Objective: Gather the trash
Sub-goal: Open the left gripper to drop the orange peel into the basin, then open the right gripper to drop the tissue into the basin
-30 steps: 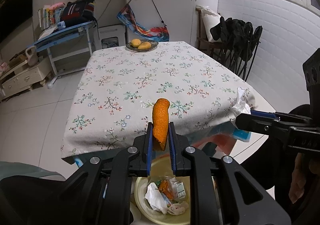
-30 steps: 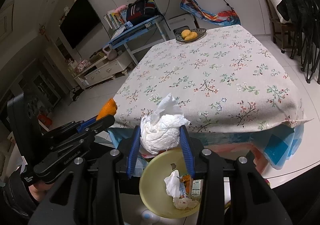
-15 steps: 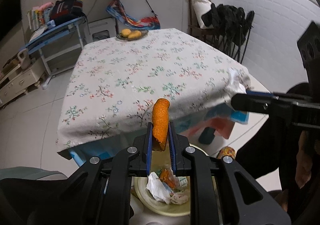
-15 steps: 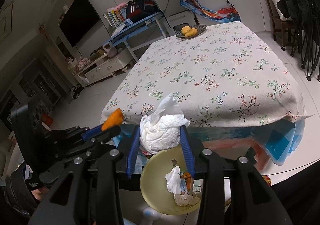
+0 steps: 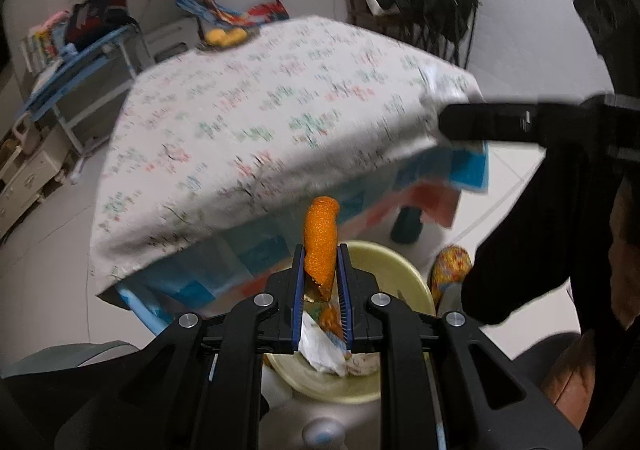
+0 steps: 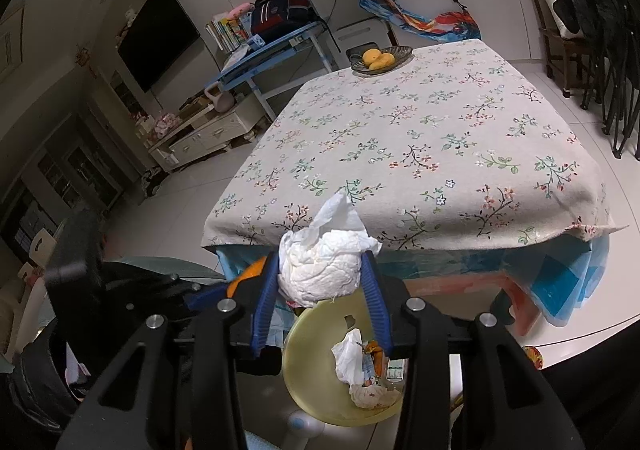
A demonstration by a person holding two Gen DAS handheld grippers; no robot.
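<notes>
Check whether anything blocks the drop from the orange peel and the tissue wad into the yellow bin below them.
Nothing visible does. The orange peel and tissue wad hang over the open yellow bin, which holds only trash at its bottom.

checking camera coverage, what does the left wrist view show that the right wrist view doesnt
Only the left wrist view: the full orange peel clamped in the left tongs, and a patterned slipper on the floor.
Only the right wrist view: the television, and the right tongs gripping the crumpled tissue.
Both: the yellow bin and the fruit dish.
</notes>
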